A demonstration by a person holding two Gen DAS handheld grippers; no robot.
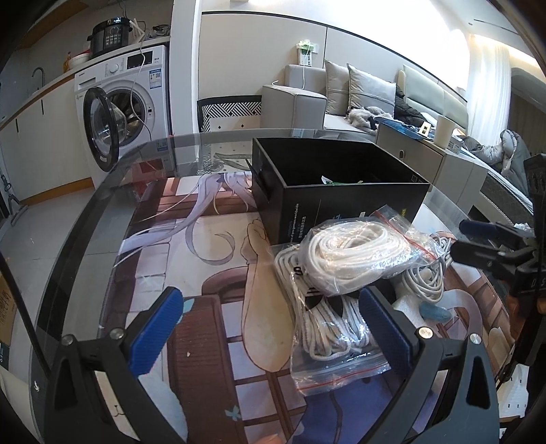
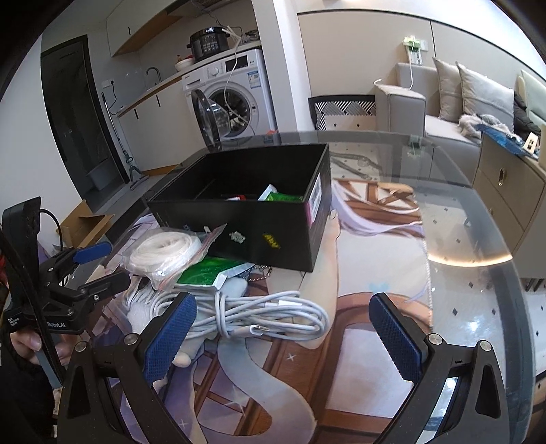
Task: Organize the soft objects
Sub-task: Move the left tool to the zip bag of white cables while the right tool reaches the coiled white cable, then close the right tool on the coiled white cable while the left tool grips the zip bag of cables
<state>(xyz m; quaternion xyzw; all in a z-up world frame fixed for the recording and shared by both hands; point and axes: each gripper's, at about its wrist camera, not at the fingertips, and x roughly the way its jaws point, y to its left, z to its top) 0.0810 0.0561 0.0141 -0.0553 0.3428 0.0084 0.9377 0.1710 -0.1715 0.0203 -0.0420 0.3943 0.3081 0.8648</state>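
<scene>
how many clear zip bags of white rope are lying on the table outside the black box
2. One bag of coiled rope lies on top of the pile, against the black box. The second bag lies flat under it, nearer the left gripper. The pile may hide more.

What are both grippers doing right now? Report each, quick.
Left gripper: open, holding nothing, just short of the bagged white rope.
Right gripper: open, holding nothing, over the coiled white cable.

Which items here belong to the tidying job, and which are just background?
Job items: black box; bagged white rope; bagged laces; white cable bundle; green packet.

Background: washing machine; sofa; pressure cooker.
</scene>
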